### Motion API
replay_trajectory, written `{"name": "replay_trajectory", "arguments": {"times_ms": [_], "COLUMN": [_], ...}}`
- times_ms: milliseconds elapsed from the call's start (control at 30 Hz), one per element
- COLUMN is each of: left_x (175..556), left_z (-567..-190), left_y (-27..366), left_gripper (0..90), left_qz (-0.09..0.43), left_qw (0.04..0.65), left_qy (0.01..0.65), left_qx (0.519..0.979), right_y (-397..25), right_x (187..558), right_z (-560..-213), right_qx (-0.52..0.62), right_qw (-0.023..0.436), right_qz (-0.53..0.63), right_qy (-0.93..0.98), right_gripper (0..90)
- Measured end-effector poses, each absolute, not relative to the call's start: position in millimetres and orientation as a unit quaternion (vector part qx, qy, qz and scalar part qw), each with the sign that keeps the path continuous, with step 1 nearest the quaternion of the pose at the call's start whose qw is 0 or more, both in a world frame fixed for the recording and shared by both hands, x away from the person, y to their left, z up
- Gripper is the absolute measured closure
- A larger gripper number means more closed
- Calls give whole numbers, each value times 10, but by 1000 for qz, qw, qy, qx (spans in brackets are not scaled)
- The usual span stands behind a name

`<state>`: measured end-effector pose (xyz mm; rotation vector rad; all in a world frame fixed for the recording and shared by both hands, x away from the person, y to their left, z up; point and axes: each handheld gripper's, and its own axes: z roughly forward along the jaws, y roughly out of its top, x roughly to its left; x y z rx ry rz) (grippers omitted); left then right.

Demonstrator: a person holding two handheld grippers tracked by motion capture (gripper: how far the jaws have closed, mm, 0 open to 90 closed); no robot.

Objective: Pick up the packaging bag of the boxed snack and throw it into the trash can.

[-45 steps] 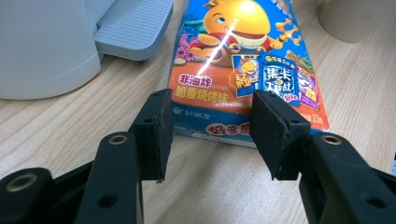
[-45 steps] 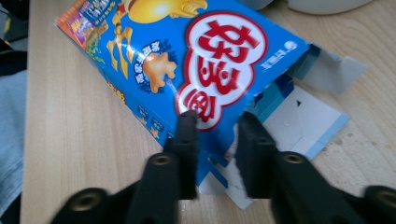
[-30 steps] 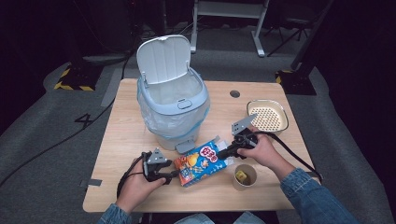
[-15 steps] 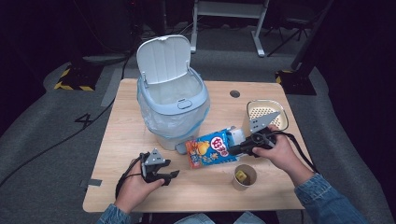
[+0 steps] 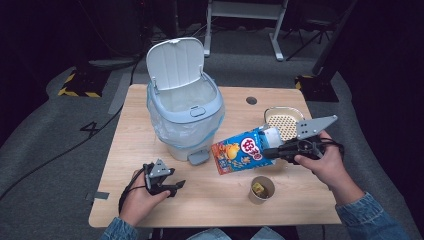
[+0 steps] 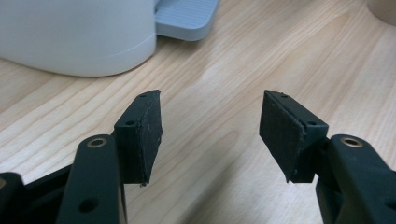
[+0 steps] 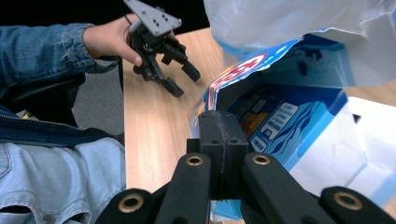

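Holding the snack box (image 5: 239, 152) in my right gripper (image 5: 272, 151), jaws clamped on its torn end, box lifted off the table (image 5: 300, 210). Paper cup (image 5: 261, 189) sits just below it. Ahead, the bin (image 5: 185, 117) stands lid up, so I judge pickup done, drop-in left. Left gripper (image 5: 175, 186) rests near the bin's pedal (image 6: 187, 18), jaws wide, empty.

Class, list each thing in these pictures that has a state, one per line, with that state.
Bin: lid raised, liner inside.
Snack box: held off the table, end flap open.
Paper cup: upright, something small inside.
Left gripper: jaws open, holding nothing.
Right gripper: jaws shut on the snack box.
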<state>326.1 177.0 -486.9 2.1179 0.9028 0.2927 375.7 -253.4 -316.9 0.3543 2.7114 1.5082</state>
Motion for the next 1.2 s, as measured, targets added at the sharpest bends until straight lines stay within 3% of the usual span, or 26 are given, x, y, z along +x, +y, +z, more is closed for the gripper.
{"name": "replay_trajectory", "arguments": {"times_ms": [700,1200], "left_x": [3237,3278], "left_z": [-4981,-5029], "left_y": [1949,2010], "left_gripper": [394,400], "left_qz": [132,126], "left_qw": [390,378], "left_qy": [367,378], "left_qx": [834,836], "right_y": [-2566,-2475], "right_x": [3703,3777], "right_z": [-2660,-2092], "right_qx": [107,108], "right_qw": [70,108], "right_qz": [517,545], "right_qy": [847,824], "right_gripper": [900,900]}}
